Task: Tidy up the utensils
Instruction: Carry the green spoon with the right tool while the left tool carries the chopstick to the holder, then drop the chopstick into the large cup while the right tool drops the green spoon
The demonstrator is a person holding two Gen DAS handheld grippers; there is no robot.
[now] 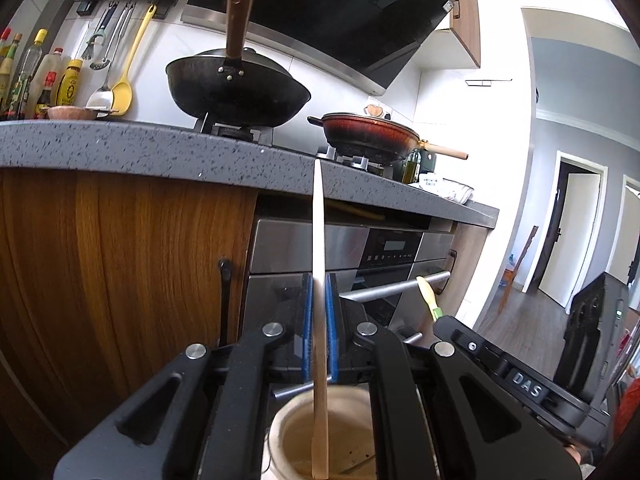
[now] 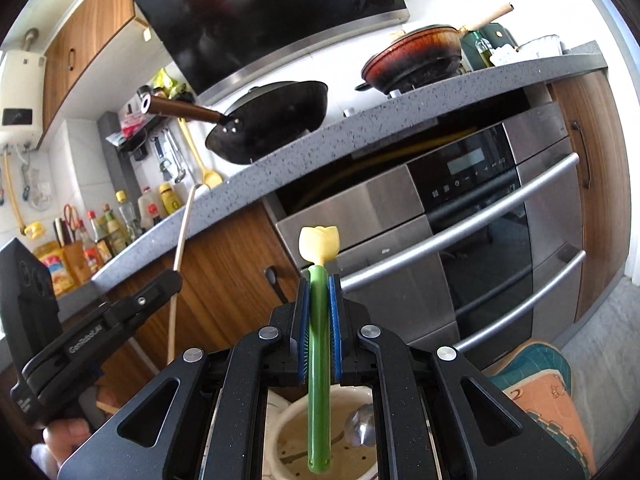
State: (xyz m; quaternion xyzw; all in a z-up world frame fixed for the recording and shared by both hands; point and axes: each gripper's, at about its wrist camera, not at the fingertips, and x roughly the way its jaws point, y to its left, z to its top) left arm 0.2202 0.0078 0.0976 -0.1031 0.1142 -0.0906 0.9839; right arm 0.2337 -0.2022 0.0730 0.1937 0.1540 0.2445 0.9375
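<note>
While its blue pads clamp a pale wooden utensil (image 1: 319,280) upright, the left hand-held gripper (image 1: 319,292) hangs over a cream holder (image 1: 288,420). Beside it, the right hand-held gripper (image 2: 319,296) is closed on a green utensil with a yellow tulip end (image 2: 319,320) above the same holder, below the speckled worktop (image 1: 120,144) carrying a black wok (image 1: 238,94).

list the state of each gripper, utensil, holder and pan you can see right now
left gripper: shut on the wooden utensil
wooden utensil: upright, lower end in the holder
right gripper: shut on the green utensil
green utensil: upright, yellow tulip end up, lower end over the holder
holder: open-topped, a metal utensil inside
black wok: on a burner
red pan: on the other burner
</note>
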